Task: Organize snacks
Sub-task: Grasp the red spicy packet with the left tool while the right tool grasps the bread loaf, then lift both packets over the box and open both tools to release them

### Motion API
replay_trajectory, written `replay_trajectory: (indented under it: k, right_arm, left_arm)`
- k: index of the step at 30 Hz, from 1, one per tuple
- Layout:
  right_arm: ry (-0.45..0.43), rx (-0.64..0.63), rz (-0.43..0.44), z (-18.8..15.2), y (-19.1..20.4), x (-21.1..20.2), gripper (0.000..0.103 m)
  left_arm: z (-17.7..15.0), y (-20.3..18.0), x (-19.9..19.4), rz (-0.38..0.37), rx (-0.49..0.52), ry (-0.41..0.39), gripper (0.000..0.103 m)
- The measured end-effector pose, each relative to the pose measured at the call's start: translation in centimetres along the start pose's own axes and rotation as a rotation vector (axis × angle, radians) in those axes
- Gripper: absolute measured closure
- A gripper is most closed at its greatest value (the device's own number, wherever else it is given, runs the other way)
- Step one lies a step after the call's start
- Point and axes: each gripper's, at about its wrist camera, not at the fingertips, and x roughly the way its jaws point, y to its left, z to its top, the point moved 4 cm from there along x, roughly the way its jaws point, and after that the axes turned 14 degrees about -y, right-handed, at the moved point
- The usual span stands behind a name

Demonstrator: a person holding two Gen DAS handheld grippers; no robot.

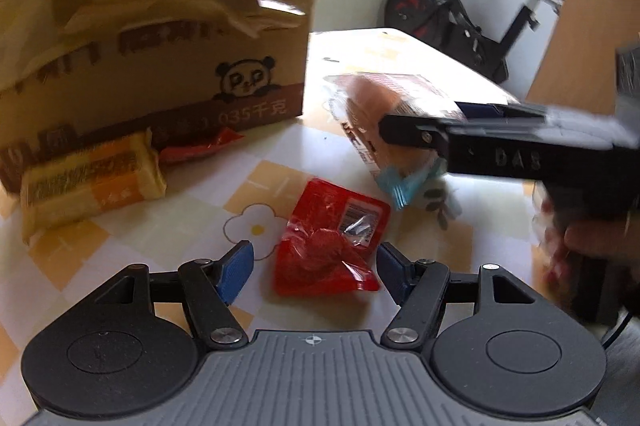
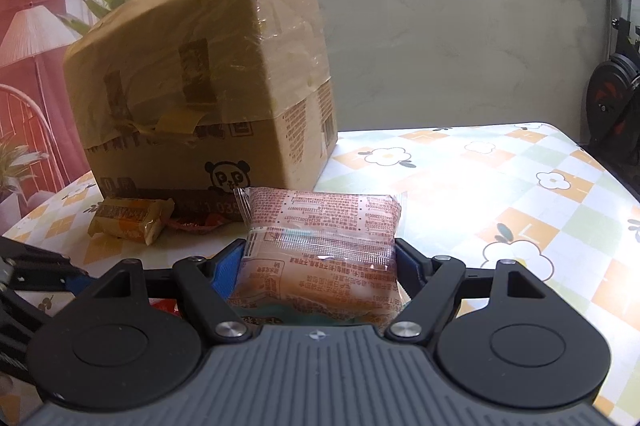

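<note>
A red snack packet [image 1: 328, 242] lies on the flowered tablecloth between the blue pads of my left gripper [image 1: 314, 264]. The jaws stand open, with a gap on the left side and the right pad close by its edge. My right gripper [image 2: 318, 266] is shut on a pink bread packet [image 2: 320, 246], held above the table. In the left wrist view the same bread packet [image 1: 372, 106] hangs from the right gripper [image 1: 420, 122] at the right. A yellow packet [image 1: 92, 182] and a second red packet [image 1: 196, 148] lie against the foot of the cardboard box [image 1: 152, 26].
The tall taped cardboard box [image 2: 200, 86] stands at the table's back left. The table [image 2: 520, 186] stretches to the right, ending at an edge. An exercise bike [image 1: 452, 14] stands beyond the table. A person's hand [image 1: 592, 238] holds the right gripper.
</note>
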Motion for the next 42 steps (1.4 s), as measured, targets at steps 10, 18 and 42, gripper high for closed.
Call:
replay_trajectory:
  k: [10, 18, 42]
  right_arm:
    - [0.004, -0.009, 0.021, -0.1, 0.1, -0.1, 0.025]
    - [-0.003, -0.012, 0.004, 0.0, 0.1, -0.2, 0.025]
    - [0.025, -0.005, 0.023, -0.2, 0.1, 0.3, 0.025]
  left_arm:
    - [-0.4, 1.9, -1.6, 0.026, -0.07, -0.06, 0.057]
    - [-0.5, 3.0, -2.8, 0.052, -0.086, -0.076, 0.058]
    - [0.1, 2.7, -1.0, 0.034, 0.003, -0.056, 0.05]
